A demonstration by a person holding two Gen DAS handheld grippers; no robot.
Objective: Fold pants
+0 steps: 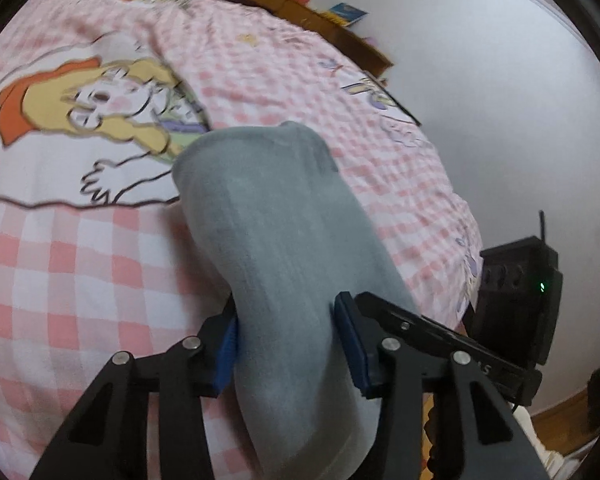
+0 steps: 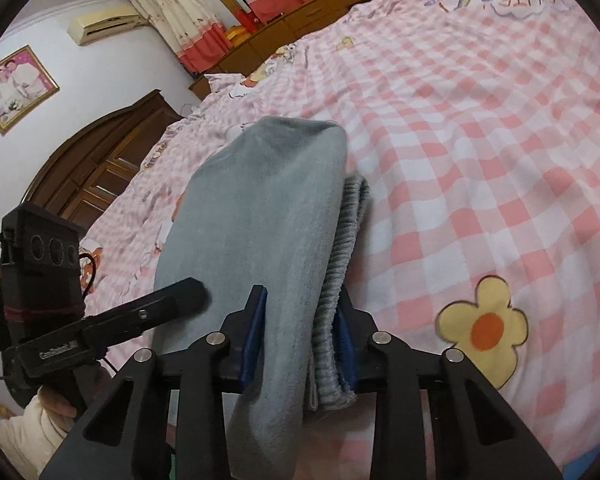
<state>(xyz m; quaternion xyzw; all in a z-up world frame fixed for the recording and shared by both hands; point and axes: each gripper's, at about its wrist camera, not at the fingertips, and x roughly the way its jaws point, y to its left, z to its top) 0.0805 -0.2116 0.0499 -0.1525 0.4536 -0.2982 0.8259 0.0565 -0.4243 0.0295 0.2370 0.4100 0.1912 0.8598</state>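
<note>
While the grey pants point(image 1: 276, 240) are stretched straight ahead over the checked bedspread point(image 1: 80, 272), both ends of one edge are gripped: the left tongs point(image 1: 286, 340) are clamped on plain cloth, the right tongs point(image 2: 300, 336) on the ribbed band point(image 2: 340, 264), side by side, equally near.

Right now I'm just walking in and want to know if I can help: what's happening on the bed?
A person is folding grey pants on a pink checked bedsheet, a gripper in each hand. The left gripper and the right gripper each clamp one end of the bundle, which hangs doubled over. The ribbed waistband sits in the right one.
</note>
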